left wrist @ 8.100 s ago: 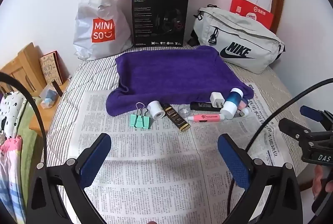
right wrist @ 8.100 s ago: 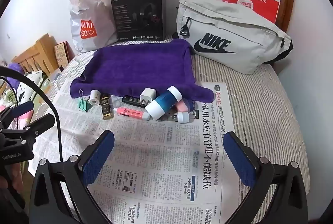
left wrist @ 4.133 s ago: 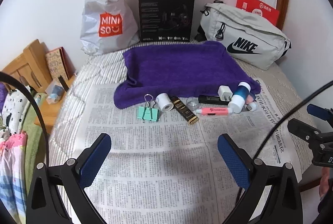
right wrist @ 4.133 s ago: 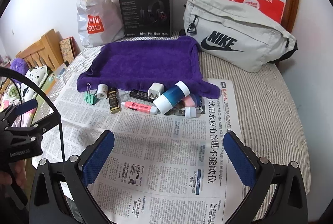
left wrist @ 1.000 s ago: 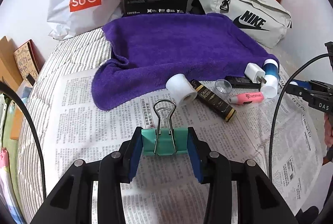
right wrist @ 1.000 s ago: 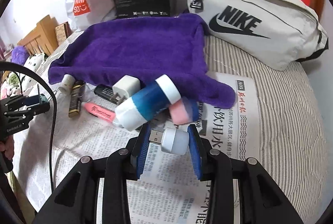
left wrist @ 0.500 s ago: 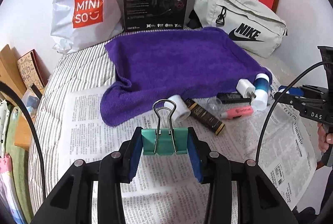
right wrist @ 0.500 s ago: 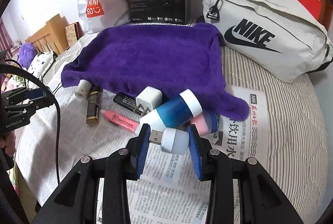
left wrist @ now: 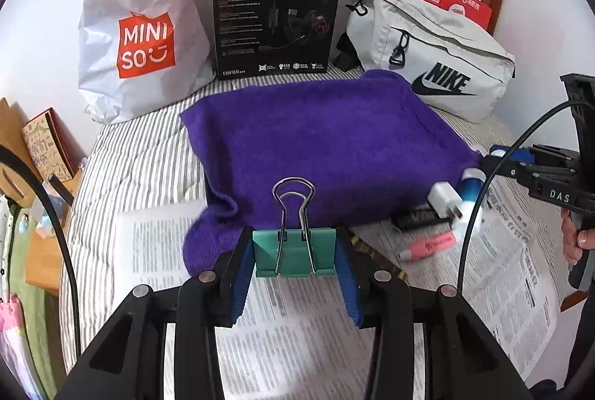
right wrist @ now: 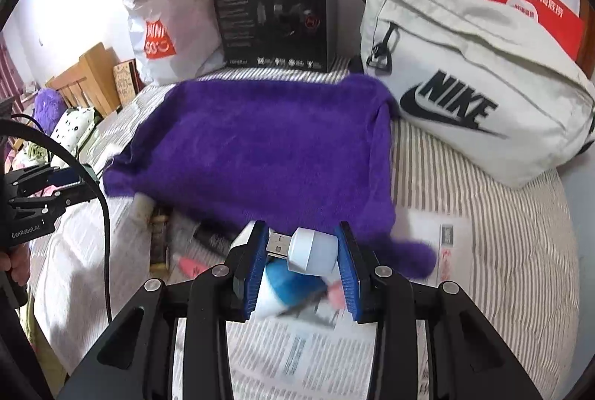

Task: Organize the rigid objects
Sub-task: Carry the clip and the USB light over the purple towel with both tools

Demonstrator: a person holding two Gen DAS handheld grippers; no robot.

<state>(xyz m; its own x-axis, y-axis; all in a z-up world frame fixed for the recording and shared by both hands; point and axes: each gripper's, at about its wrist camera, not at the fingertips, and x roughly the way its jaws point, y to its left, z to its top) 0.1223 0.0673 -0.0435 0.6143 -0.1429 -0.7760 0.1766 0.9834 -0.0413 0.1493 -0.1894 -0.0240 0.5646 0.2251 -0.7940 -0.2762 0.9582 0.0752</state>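
Blurred blue-and-white bottle (right wrist: 286, 282) behind right gripper (right wrist: 302, 251)

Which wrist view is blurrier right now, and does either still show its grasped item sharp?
Right wrist: heavy motion blur on the purple towel and newspaper; the white USB plug in the right claw stays crisp. Left wrist: milder blur; the teal binder clip in the left claw is sharp.

Striped bed (left wrist: 141, 158) — newspaper (left wrist: 160, 251), purple towel (left wrist: 316, 139), bags.
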